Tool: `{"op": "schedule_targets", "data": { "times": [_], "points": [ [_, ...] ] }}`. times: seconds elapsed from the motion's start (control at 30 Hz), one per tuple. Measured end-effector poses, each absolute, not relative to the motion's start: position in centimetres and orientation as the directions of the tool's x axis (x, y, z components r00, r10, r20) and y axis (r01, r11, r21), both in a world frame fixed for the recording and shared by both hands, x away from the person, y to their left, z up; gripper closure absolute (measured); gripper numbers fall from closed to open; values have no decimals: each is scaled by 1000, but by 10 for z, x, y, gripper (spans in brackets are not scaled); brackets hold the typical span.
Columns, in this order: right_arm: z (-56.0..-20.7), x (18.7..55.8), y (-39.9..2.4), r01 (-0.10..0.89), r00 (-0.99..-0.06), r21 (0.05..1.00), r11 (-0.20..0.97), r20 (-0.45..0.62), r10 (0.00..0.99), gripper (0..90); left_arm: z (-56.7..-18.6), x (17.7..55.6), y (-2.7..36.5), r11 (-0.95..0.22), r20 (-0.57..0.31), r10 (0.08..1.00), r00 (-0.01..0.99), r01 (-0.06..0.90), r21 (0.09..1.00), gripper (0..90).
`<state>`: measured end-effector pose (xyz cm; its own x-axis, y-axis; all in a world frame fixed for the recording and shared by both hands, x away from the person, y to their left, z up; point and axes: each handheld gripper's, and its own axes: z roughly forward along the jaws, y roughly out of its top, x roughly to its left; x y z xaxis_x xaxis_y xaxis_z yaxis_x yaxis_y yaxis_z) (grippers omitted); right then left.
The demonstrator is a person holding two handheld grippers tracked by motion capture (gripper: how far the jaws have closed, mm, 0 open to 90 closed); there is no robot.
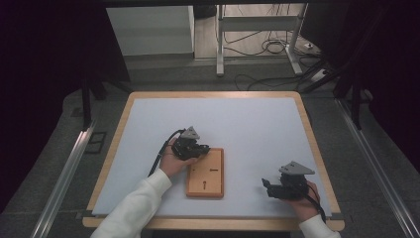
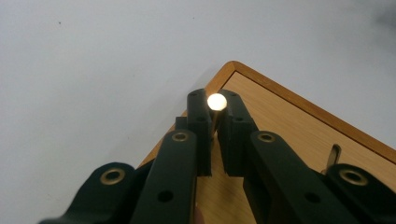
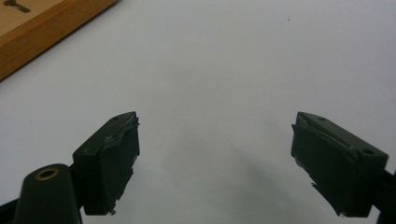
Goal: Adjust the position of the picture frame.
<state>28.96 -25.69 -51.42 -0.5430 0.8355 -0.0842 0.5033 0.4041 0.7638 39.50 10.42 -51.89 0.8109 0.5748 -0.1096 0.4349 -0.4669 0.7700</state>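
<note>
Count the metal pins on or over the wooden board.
3. One lies mid-board, one nearer the front edge, and a round-headed pin sits clamped in the left gripper over the board's corner. Others may be hidden.

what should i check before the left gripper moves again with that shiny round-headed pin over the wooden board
1. Pin clamped between the left gripper jaws: ok, head shows at the tips.
2. Pin shaft straight: cannot tell, hidden by the jaws.
3. Wooden board flat on the table: ok.
4. Left gripper over the board's corner: ok.
5. Right gripper open and clear of the board: ok.
6. Board steadied by anything: not ok, it lies free.
</note>
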Motion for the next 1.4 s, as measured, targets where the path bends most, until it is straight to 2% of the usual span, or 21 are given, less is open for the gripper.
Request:
{"op": "schedule_targets", "data": {
  "times": [0.5, 0.53, 0.57, 0.6, 0.67, 0.77, 0.87, 1.1, 1.4],
  "points": [
    [-514, 288, -254, 494, -546, 766, 410, -94, 833, 156, -521, 392, 105, -480, -90, 559, 824, 410, 775, 833],
    [-514, 288, -253, 490, -548, 768, 413, -97, 831, 156, -520, 392, 106, -476, -91, 555, 827, 405, 781, 790],
    [-514, 288, -253, 490, -548, 768, 413, -97, 831, 156, -519, 392, 107, -472, -86, 552, 829, 396, 788, 790],
    [-513, 287, -253, 488, -549, 769, 413, -98, 830, 156, -518, 392, 108, -470, -79, 556, 828, 391, 792, 735],
    [-513, 287, -253, 487, -549, 770, 413, -97, 830, 156, -516, 391, 110, -470, -65, 557, 828, 379, 797, 710],
    [-513, 287, -253, 486, -549, 770, 413, -98, 830, 156, -514, 391, 114, -466, -67, 558, 827, 379, 799, 606],
    [-513, 287, -253, 486, -548, 771, 411, -98, 831, 156, -513, 390, 116, -474, -59, 557, 828, 376, 796, 556],
    [-511, 284, -250, 451, -574, 790, 417, -101, 813, 156, -515, 390, 114, -490, -55, 542, 838, 369, 790, 513],
    [-507, 280, -243, 423, -601, 803, 421, -99, 793, 156, -520, 392, 111, -498, -65, 529, 846, 371, 784, 502]
  ]
}}
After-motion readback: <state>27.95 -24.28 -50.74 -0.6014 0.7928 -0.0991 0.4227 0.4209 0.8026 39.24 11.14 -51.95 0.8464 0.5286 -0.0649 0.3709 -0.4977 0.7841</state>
